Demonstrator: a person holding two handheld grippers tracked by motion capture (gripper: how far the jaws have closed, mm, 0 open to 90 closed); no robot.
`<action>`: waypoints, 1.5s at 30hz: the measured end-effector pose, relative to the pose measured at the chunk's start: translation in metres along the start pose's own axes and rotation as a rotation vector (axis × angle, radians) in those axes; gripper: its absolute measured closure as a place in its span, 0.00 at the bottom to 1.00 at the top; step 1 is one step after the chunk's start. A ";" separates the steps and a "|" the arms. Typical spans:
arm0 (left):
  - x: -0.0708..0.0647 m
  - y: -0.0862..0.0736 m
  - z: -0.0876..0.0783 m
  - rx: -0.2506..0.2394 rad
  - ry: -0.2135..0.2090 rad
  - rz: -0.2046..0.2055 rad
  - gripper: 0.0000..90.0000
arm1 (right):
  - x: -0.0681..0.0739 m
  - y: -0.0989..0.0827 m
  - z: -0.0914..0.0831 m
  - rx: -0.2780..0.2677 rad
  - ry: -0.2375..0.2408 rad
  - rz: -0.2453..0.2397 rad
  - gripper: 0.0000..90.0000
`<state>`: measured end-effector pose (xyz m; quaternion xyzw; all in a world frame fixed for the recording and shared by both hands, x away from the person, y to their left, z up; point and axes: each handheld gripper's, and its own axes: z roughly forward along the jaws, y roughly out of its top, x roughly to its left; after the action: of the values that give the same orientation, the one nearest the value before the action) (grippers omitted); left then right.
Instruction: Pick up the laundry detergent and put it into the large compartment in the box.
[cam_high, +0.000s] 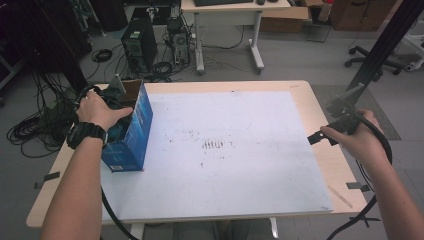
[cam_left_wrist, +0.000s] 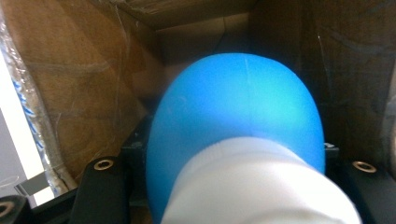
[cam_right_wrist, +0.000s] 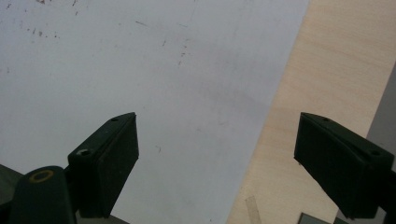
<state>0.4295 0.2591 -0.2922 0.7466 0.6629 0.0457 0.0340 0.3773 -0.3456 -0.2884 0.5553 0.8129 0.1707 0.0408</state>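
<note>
A blue cardboard box (cam_high: 131, 135) with a brown inside stands open on the left of the white mat (cam_high: 230, 150). My left gripper (cam_left_wrist: 233, 154) reaches into it, shut on a rounded blue object with a white part (cam_left_wrist: 236, 107). This object sits between the black fingers (cam_left_wrist: 100, 186) and hides their tips. In the high view the left hand (cam_high: 97, 112) rests at the box's opening. My right gripper (cam_right_wrist: 217, 158) hangs open and holds nothing, above the mat's right edge, and in the high view the right gripper (cam_high: 320, 136) is at the table's right side.
The wooden table (cam_high: 330, 165) shows around the mat, with tape strips near its right edge. Beyond the far edge stand a computer tower (cam_high: 139, 45), tangled cables (cam_high: 35, 130) on the floor, a desk and an office chair. A black post (cam_high: 385, 45) rises at the right.
</note>
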 end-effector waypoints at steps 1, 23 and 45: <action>0.000 0.000 0.000 -0.001 0.002 0.002 0.42 | 0.000 0.000 0.000 0.000 0.001 -0.002 0.15; -0.003 -0.003 -0.014 -0.002 0.040 0.013 0.28 | 0.003 0.000 0.004 0.005 0.010 -0.008 0.15; -0.012 -0.004 -0.062 -0.051 0.069 0.027 0.23 | 0.005 0.001 -0.001 -0.005 0.014 -0.011 0.15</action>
<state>0.4171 0.2467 -0.2317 0.7523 0.6521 0.0890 0.0295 0.3760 -0.3405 -0.2864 0.5494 0.8158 0.1766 0.0374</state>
